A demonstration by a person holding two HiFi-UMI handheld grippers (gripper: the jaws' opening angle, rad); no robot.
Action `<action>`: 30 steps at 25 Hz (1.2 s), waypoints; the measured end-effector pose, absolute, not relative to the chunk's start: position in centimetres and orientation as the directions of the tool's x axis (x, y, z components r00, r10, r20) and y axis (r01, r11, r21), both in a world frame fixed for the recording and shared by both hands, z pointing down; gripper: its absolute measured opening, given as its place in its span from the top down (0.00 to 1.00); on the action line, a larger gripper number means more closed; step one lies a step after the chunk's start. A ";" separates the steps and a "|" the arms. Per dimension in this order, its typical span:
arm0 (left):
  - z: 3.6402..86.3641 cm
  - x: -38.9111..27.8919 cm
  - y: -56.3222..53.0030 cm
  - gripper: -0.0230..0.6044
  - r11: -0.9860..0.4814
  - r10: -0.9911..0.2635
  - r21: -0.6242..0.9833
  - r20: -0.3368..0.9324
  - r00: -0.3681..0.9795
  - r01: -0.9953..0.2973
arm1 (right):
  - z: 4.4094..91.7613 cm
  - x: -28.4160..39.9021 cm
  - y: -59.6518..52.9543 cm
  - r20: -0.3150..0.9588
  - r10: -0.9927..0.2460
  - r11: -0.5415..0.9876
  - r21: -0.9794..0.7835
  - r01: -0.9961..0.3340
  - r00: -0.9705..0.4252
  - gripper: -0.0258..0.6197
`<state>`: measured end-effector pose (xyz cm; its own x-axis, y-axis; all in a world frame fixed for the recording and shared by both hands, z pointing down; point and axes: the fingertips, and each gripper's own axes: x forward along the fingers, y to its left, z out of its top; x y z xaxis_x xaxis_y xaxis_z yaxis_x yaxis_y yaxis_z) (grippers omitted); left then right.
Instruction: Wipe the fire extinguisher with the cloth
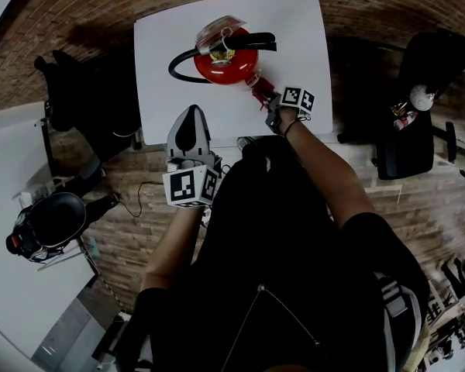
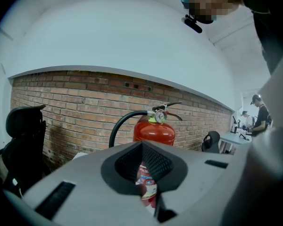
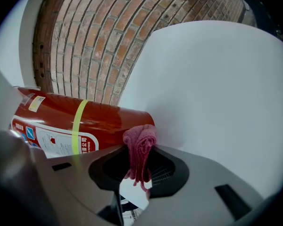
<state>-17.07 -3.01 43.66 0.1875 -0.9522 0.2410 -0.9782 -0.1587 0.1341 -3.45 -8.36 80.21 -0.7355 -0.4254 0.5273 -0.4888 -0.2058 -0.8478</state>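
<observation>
Wiping: R gripper (image 3: 140, 158) clamps cloth (image 3: 140, 139) on extinguisher (image 3: 85, 119) base, 5 o'clock; L gripper (image 2: 144, 166) closed, empty; next: rub along body.

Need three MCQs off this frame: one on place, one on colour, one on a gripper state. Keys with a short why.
1. Where does the fire extinguisher stand?
A. on the white table
B. on the floor
C. on a chair

2. What colour is the cloth?
A. blue
B. pinkish red
C. white

3. How is the left gripper?
A. shut, empty
B. shut on the cloth
C. wide open

Key:
1 A: the head view shows it upright on the table.
2 B: the cloth is pinched in the right gripper, against the extinguisher's body.
3 A: its jaws meet with nothing between them.
</observation>
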 end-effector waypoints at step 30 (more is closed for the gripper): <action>42.0 -14.8 -3.8 0.95 -0.191 -0.956 0.136 0.199 0.215 -0.972 | 70.6 -3.3 -8.2 0.428 -0.469 -0.127 -0.898 -0.420 -0.773 0.79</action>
